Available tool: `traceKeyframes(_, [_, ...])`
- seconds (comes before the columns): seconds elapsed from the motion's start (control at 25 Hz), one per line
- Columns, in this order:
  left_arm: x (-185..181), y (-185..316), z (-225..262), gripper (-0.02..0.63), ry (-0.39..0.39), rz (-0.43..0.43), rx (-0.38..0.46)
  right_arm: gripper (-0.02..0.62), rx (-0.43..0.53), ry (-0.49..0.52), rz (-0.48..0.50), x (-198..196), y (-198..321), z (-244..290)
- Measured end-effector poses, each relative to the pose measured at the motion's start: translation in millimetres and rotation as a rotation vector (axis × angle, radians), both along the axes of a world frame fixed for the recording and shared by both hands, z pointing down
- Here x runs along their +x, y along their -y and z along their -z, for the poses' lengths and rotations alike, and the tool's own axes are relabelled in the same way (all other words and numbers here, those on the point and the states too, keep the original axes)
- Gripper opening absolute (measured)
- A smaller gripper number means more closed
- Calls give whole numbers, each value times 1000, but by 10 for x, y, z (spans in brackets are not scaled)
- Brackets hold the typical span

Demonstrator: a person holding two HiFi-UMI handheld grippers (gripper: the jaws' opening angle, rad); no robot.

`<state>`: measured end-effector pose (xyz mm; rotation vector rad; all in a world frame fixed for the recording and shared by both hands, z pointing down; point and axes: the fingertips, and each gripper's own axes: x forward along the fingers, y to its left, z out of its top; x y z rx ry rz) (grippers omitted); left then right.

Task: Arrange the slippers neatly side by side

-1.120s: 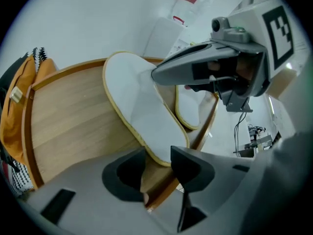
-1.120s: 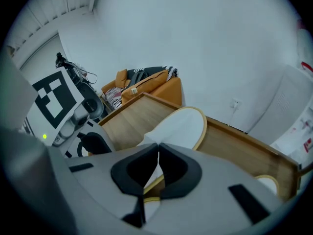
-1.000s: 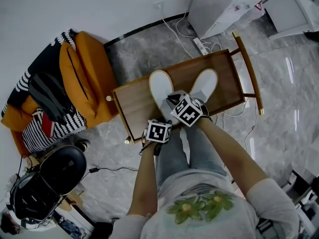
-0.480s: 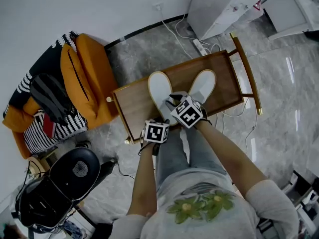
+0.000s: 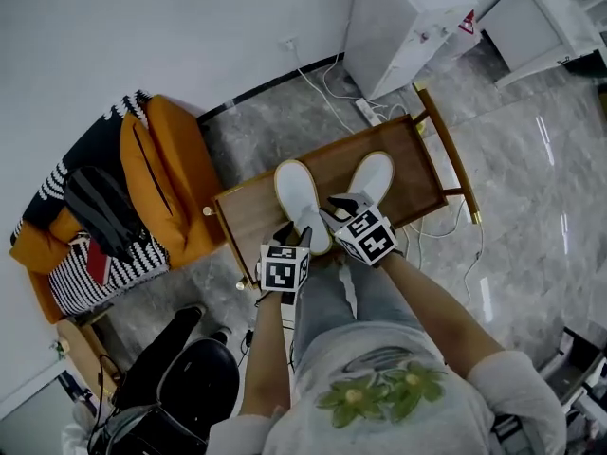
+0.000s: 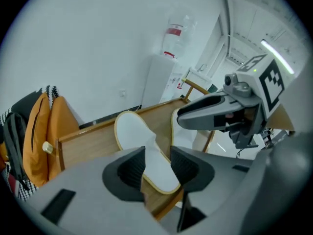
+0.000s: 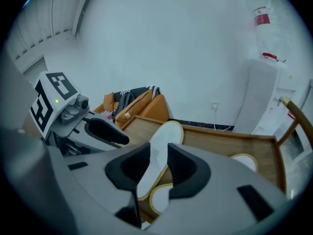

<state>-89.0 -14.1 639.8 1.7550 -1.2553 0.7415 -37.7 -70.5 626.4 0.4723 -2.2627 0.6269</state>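
Nearest the lens, a gripper is carried in each hand of a seated person [image 5: 379,387], and both are held just above the near edge of a low wooden table [image 5: 252,214]. The left gripper [image 6: 157,164] is shown with its jaws standing well apart and nothing clamped; the left slipper [image 5: 300,202] is only seen through the gap, lying untouched on the wood below. The right gripper [image 7: 159,166] has just been opening its jaws, which are now parted about halfway. No pad is pressed on anything, and the slippers are merely glimpsed beyond them. The two white, tan-edged slippers are laid soles down on the tabletop, toes pointed away from the person. The right slipper [image 5: 372,176] is set beside the left one, with a strip of bare wood between them and the toes slightly splayed; its heel is hidden behind the right gripper. Further off, an orange armchair [image 5: 161,173] draped with striped cloth [image 5: 104,263] is placed left of the table on grey marble floor [image 5: 531,207]. A power strip [image 5: 364,110] and a white cabinet [image 5: 398,17] are seen against the far wall.
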Motion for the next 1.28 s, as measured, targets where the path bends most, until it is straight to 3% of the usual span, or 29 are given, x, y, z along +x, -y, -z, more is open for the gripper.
traceKeyframes(0.28, [51, 138, 423, 169, -1, 1, 109, 114, 27, 36, -56, 356, -13, 280])
traceKeyframes(0.68, [391, 221, 631, 170, -9, -86, 137, 137, 15, -15, -109, 952, -82, 263])
traceKeyframes(1.04, [722, 381, 470, 175, 10, -171, 101, 184, 23, -96, -178, 1284, 95, 87])
traceKeyframes(1.28, [831, 444, 266, 181, -6, -154, 56, 193, 3, -128, -199, 1376, 154, -68])
